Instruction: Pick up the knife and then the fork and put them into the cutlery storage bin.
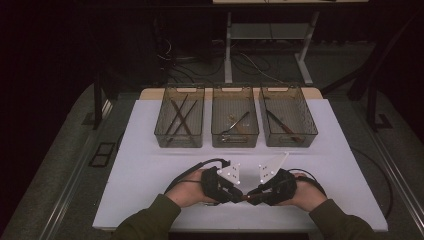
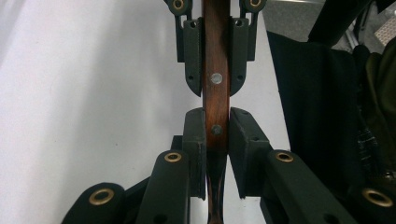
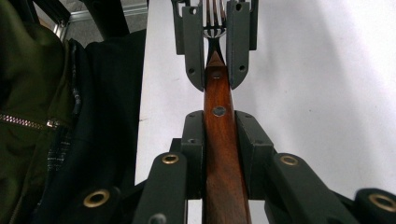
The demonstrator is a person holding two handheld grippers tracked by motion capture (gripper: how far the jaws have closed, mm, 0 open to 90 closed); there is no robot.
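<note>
The white desk [image 1: 150, 190] carries three clear bins along its far edge, the left bin [image 1: 179, 116] with dark sticks, the middle bin [image 1: 235, 116] with mixed cutlery, the right bin [image 1: 288, 116] with what looks like a knife. Near the front edge the two tools are brought nose to nose just above the desk, and one fork [image 3: 218, 121] is held between them. The left tool [image 1: 234, 194] is clamped on the fork's wooden handle, its pads pressed flat against both sides, as is seen in the left gripper view [image 2: 216, 140]. The right tool [image 1: 254, 192] is likewise clamped on the handle, farther toward its butt end [image 3: 219, 135], with the metal tines [image 3: 213, 16] seen beyond, between the left tool's jaws. The fork is judged to be light and fully stiff, so no sag is expected along its length. The polished wood looks smooth and somewhat slippery, and the handle tapers toward the neck, so a grip there may slide. The flat sides by the rivets [image 2: 215, 78] are judged the best place to be held, since the pads seat squarely on them. The bare metal neck and tines are thought narrower and slicker, and are better avoided.
</note>
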